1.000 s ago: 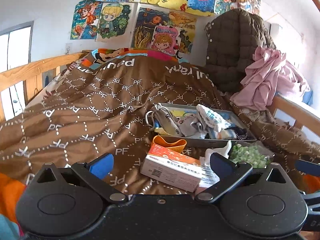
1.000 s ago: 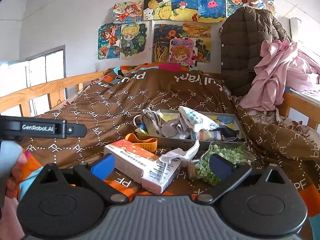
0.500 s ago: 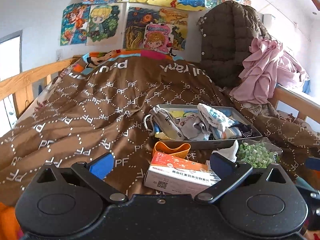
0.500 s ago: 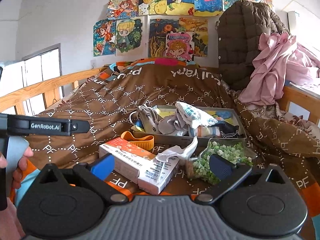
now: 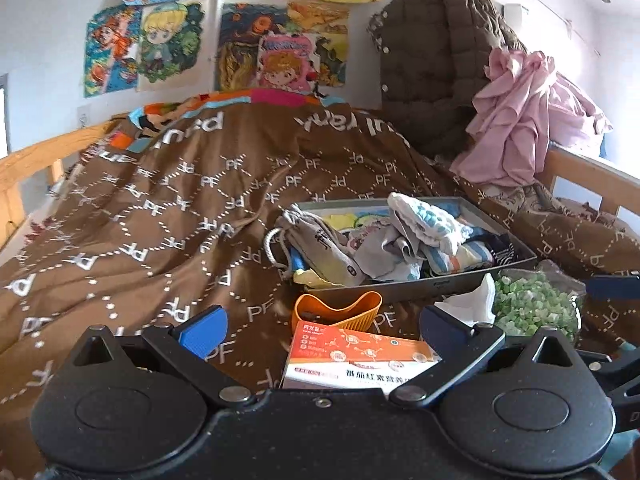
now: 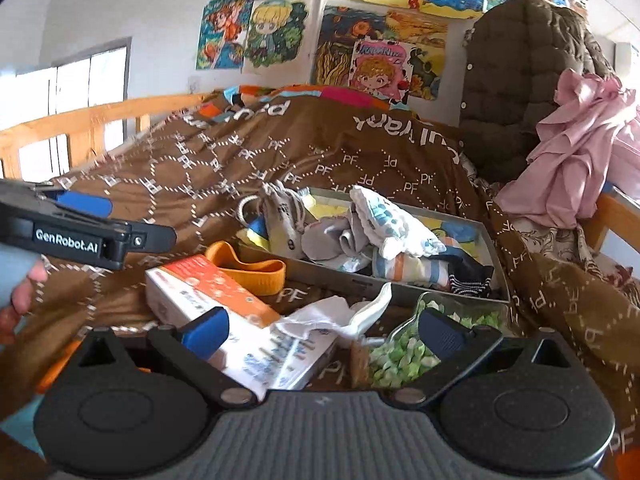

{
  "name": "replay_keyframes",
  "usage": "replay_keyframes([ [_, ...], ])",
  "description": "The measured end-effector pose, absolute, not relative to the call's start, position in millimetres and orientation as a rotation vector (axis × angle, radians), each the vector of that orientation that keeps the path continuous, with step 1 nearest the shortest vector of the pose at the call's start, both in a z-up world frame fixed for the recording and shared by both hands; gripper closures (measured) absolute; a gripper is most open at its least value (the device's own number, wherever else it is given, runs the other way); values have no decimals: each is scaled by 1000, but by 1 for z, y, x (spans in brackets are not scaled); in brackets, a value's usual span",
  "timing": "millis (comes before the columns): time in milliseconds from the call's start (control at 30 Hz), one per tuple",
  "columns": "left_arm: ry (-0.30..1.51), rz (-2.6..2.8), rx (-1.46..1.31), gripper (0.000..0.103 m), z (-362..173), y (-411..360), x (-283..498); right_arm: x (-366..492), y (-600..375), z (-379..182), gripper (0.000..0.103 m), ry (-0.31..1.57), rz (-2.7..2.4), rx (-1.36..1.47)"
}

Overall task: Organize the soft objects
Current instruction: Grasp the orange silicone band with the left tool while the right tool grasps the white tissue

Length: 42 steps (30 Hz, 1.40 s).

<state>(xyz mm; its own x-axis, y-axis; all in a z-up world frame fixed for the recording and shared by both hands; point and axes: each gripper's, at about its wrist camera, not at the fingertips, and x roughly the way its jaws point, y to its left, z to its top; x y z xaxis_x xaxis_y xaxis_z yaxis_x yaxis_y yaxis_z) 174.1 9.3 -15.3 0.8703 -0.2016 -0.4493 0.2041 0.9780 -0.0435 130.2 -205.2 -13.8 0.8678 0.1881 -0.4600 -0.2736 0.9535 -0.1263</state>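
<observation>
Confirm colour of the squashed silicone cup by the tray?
Orange cup; clearest in the left wrist view.

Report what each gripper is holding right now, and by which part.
Nothing is held. The left gripper and right gripper both have open jaws with nothing between them, above the orange-and-white box.

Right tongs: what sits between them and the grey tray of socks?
In the right wrist view, a crumpled white tissue and bare brown blanket lie between the open right tongs and the grey tray.

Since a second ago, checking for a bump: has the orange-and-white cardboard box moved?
Cannot tell. The orange-and-white cardboard box keeps its place beside the orange silicone cup; only the cameras shifted.
</observation>
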Motion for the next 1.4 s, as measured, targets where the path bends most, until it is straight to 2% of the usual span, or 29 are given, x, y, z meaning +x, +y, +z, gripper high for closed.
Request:
replay_keyframes([
  [300, 572, -272, -73, 1, -46, 13, 235, 184, -200, -35, 0, 483, 251, -206],
  [500, 707, -360, -150, 1, -61, 22, 282, 209, -195, -49, 0, 522, 265, -225],
  [733, 856, -490, -83, 1, -75, 13, 325, 229, -192, -56, 0, 545, 254, -260],
  [900, 885, -511, -1, 3, -80, 0, 339, 241, -191, -58, 0, 580, 249, -269],
  [1133, 948, -474, 61, 19, -81, -20, 359, 252, -186, -62, 0, 664, 280, -291],
  [1400, 921, -458, 99, 29, -83, -18, 357, 272, -188, -63, 1, 735, 275, -200],
])
